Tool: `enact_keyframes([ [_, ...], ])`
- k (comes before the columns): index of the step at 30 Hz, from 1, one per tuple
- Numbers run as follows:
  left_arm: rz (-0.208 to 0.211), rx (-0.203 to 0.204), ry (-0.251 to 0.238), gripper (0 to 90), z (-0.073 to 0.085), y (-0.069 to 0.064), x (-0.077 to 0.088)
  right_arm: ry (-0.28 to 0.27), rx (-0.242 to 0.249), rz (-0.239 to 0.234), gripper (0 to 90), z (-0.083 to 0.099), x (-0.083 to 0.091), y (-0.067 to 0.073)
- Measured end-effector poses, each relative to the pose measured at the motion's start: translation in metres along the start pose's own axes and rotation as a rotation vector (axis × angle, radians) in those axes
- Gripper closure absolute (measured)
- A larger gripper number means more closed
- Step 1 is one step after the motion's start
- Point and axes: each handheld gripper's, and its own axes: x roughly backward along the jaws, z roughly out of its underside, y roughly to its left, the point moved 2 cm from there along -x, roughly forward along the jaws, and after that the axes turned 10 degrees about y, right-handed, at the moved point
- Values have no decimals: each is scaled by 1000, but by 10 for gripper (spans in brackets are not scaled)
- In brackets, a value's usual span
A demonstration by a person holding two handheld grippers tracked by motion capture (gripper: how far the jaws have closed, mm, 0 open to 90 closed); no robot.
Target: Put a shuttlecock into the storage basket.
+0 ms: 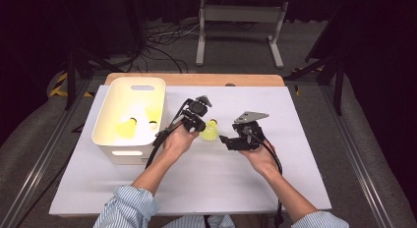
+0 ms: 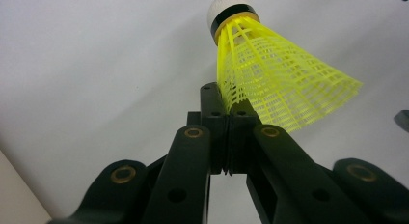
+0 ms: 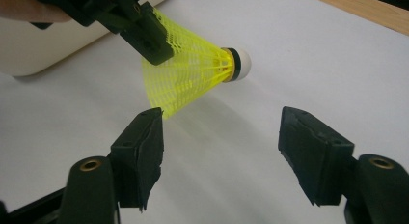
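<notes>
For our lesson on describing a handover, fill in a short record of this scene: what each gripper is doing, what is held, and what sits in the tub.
left gripper: shut on the skirt edge of the yellow shuttlecock
right gripper: open, nothing between the jaws, close to the shuttlecock
shuttlecock: held just above the white table, white tip pointing away from the tub
tub: cream, left of the hands, with other yellow shuttlecocks inside

No readable text, label, brand or number anywhere.

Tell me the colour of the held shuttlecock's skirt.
Bright yellow mesh skirt; the left gripper view shows it best.
</notes>
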Motion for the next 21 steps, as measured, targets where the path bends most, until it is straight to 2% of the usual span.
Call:
enact_keyframes([
  [12, 16, -15, 16, 889, 0, -1, 5, -9, 2, 23, 305, 13, 11, -7],
  [21, 19, -20, 13, 889, 1, -2, 12, -38, 9, 34, 284, 28, 25, -13],
])
